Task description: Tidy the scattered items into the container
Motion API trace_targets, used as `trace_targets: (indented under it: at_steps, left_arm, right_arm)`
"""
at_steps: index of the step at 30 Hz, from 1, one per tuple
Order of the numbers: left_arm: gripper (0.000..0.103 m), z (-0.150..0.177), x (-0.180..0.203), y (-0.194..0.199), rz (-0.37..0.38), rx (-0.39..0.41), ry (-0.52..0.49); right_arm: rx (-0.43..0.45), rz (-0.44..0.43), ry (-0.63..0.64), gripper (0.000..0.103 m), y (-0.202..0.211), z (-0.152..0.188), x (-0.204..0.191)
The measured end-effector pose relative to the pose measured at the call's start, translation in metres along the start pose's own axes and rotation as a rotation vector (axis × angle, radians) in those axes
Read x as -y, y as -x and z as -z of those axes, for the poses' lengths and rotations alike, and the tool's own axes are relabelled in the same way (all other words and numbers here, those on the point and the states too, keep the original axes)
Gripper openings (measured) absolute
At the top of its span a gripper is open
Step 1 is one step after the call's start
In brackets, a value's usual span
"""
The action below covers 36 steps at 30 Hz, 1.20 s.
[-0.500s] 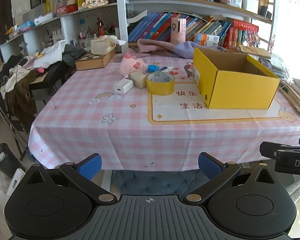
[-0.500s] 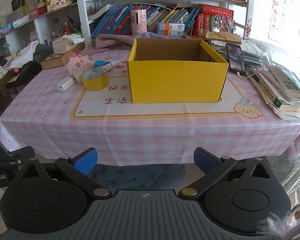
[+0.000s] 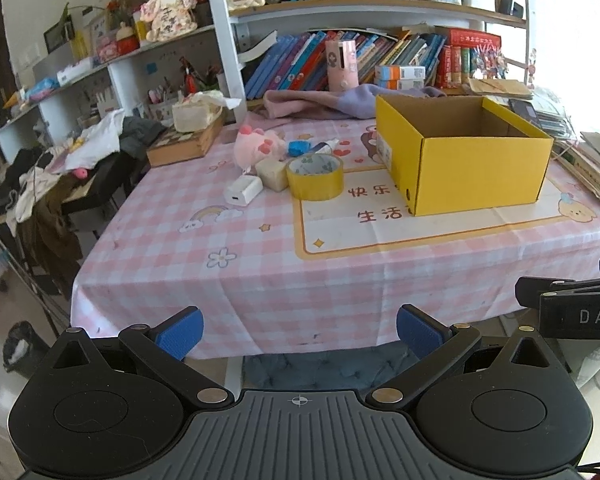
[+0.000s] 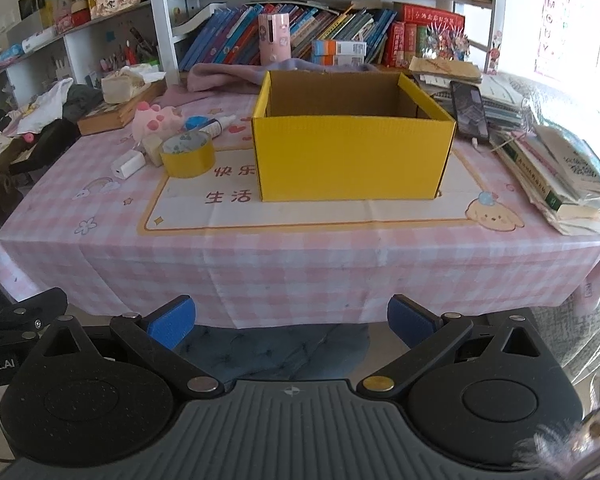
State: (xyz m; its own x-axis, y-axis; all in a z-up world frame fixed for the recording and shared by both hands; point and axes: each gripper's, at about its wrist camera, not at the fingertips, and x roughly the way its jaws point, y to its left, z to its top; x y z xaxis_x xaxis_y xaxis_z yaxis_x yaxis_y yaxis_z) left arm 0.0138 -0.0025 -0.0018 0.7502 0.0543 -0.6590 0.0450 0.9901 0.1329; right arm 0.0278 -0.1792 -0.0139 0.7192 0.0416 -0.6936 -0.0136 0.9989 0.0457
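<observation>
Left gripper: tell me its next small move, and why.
Probably reach the left gripper forward over the table edge toward the yellow tape roll. Its jaws stand open and empty, short of the table, and the roll is the item of the cluster closest to the yellow box, which looks empty as far as its inside shows. The right gripper is also open and back.

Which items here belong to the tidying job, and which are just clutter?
Job: yellow box, tape roll, white charger, pink plush, glue bottle, beige block.
Clutter: phone, tissue box, purple cloth, shelf books.
</observation>
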Motion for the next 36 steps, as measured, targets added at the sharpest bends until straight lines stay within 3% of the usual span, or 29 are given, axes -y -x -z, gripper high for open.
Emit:
trace_targets:
  at_steps: [12, 36]
  left_arm:
    - [0.103, -0.001, 0.003, -0.007, 0.088, -0.008, 0.008]
    - [0.103, 0.005, -0.001, 0.002, 0.117, 0.026, 0.021]
  right_arm:
    - [0.022, 0.023, 0.02, 0.103, 0.007, -0.006, -0.001]
    - [0.044, 0.033, 0.039, 0.103, 0.011, -0.006, -0.002]
